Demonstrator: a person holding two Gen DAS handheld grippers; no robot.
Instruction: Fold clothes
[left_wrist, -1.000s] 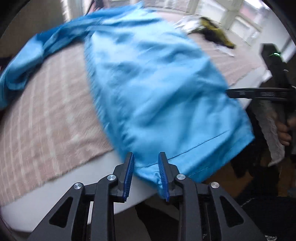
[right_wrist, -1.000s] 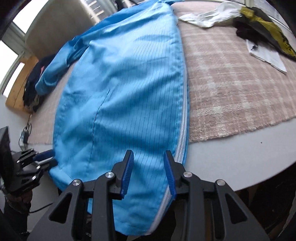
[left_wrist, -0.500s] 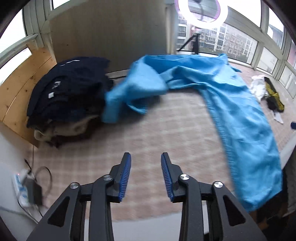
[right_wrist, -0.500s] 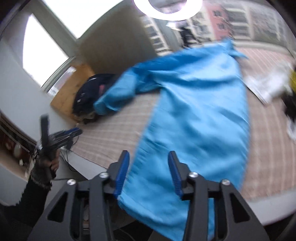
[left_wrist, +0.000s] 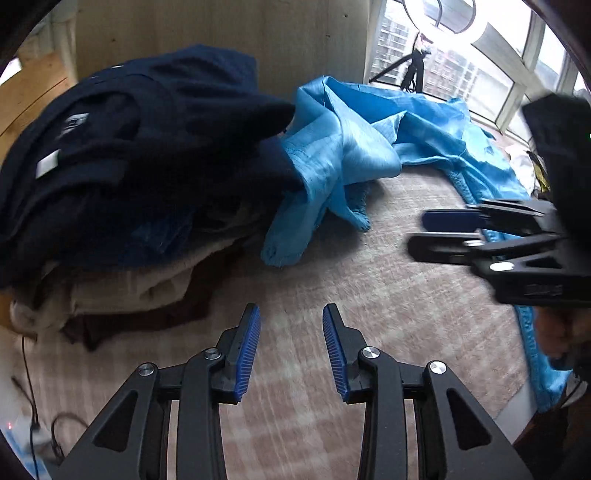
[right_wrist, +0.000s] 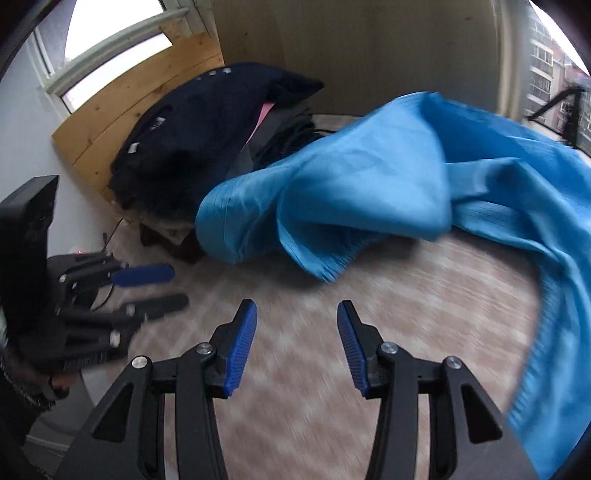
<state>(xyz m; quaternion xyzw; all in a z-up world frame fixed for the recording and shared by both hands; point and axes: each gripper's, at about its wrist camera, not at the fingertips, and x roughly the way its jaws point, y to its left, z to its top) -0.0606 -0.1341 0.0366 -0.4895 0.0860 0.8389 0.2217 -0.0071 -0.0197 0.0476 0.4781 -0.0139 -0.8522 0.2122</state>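
Pale pink checked blanket (left_wrist: 388, 280), woolly and flat, covers the table and fills the near ground in both wrist views. Over it the left gripper (left_wrist: 291, 347) stands with its ribbed blue pads parted and nothing between them; the right gripper (right_wrist: 297, 347) is likewise apart and empty, each showing side-on in the other's view. Beyond the pads lies the blue coat (right_wrist: 424, 192), thin, glossy cloth with fine stitched lines: its sleeve is bunched into soft folds, the ribbed cuff (left_wrist: 284, 251) resting on the blanket, while the body trails away toward the blanket's right edge. Touching the sleeve on its left is a stack of folded clothes (left_wrist: 129, 166), dark navy on top, beige and brown below. Behind it stand a wood panel (right_wrist: 147, 96) and windows.
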